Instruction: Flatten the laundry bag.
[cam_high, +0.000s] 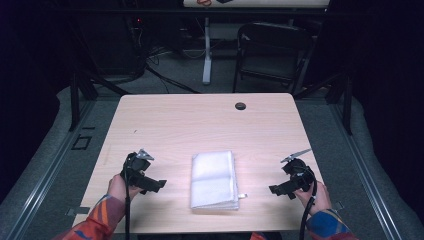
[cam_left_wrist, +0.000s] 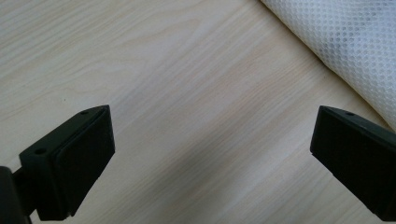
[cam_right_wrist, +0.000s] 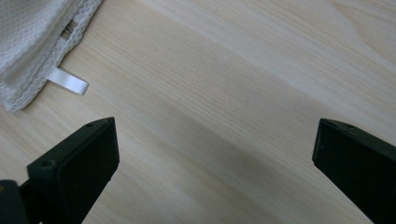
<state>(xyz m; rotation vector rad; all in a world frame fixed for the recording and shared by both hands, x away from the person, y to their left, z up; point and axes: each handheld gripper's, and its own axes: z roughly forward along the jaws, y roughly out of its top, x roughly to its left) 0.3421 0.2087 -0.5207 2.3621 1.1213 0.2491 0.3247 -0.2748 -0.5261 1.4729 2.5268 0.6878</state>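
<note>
both grippers' jaws gape wide and empty, flanking the folded white towel (cam_high: 214, 180).

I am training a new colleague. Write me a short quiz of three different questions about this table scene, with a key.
1. True or false: the left tool grips the folded white towel.
2. Which lies between the two tools on the table? A) a cup B) the towel C) a book
3. In the right gripper view, what small item sticks out from the towel's edge?

Key:
1. False; both the left tool and the right tool are open with only bare wood between the jaws.
2. B
3. A white label tab.
</note>
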